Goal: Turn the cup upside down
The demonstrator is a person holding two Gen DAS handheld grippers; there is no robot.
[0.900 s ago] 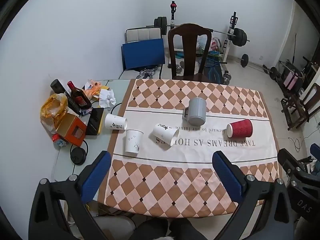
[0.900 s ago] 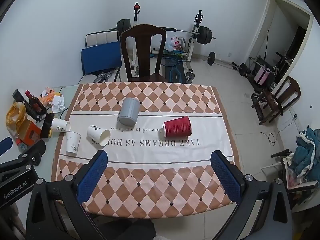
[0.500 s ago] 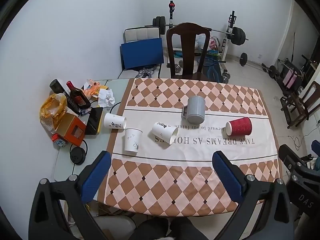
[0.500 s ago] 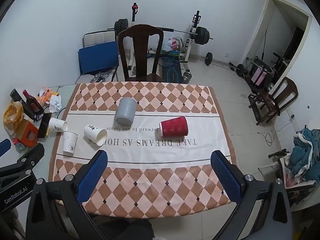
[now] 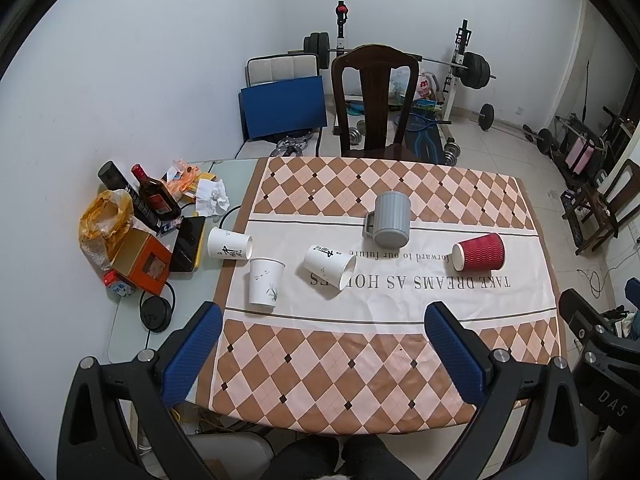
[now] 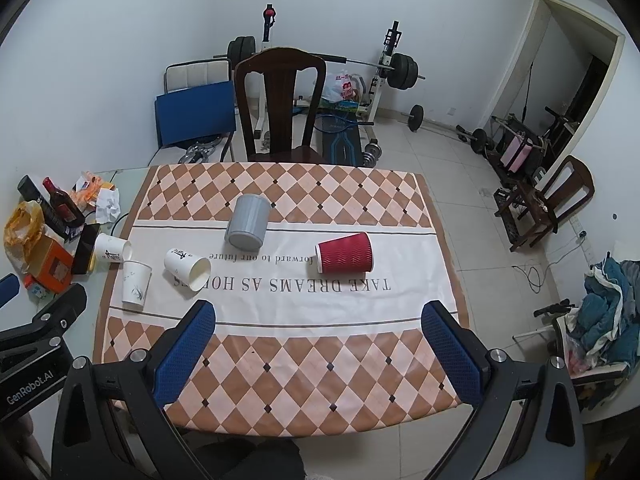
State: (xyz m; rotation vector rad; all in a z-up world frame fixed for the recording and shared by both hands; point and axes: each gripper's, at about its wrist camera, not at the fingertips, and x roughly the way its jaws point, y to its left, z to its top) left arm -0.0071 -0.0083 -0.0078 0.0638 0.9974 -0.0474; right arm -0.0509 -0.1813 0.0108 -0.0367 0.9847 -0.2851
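Both grippers hover above the near edge of the table, wide apart at the jaws and holding nothing: left gripper (image 5: 322, 344), right gripper (image 6: 318, 344), blue pads on black arms. Five cups on the tablecloth (image 5: 360, 360). Red cup (image 5: 478, 257), ribbed wavy paper sleeve, white rim, lying on its side on the white text band, mouth facing left, right part of the cloth. Gray mug (image 5: 391, 220), ridged wall, handle on its left, sits mouth-down at the band's far edge, near centre. White paper cup (image 5: 329, 266) with black ink mark lies on its side, mouth toward the camera-right, left of the mug. Another white cup (image 5: 264, 287) with a small plant print stands upright, mouth up, at the cloth's left edge. Third white cup (image 5: 229, 243) lies on its side just off the cloth, beside the upright one. Clutter further left: dark bottle (image 5: 154, 196), orange box (image 5: 142, 266), yellow bag (image 5: 105, 216). Wooden chair (image 5: 374, 100) behind the table.
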